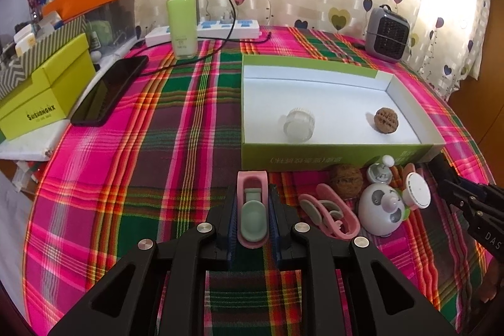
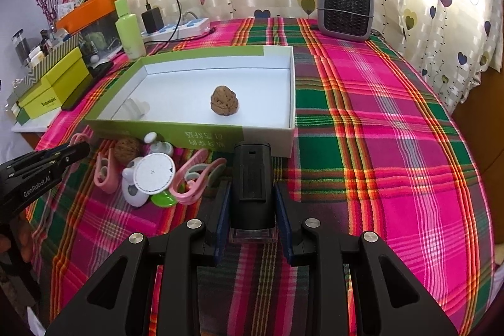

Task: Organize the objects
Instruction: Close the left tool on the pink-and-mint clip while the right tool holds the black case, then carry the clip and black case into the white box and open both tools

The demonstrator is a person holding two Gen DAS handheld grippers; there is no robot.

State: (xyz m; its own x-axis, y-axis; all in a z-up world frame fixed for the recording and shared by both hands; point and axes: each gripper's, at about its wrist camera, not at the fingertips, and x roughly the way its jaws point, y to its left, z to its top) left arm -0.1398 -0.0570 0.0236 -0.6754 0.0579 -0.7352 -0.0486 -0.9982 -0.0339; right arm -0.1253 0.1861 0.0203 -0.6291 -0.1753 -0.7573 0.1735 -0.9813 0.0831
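Observation:
My left gripper (image 1: 252, 203) is shut on a pink and grey-green clip (image 1: 253, 210), held just above the plaid cloth in front of the green box (image 1: 330, 158). My right gripper (image 2: 251, 197) is shut on a black cylindrical device (image 2: 251, 181), near the box's front right corner (image 2: 267, 144). Inside the box lie a walnut (image 1: 385, 118) and a clear ribbed cap (image 1: 298, 123). Loose items sit before the box: another walnut (image 1: 346, 178), a pink clip (image 1: 334, 214), a white round toy (image 1: 379, 214) and a white disc (image 1: 417, 194).
A black phone (image 1: 108, 90), yellow-green boxes (image 1: 44, 87), a green bottle (image 1: 182, 18) and a power strip (image 1: 204, 30) stand at the left and back. A grey heater (image 1: 388, 33) stands at the back right. Curtains hang behind the table.

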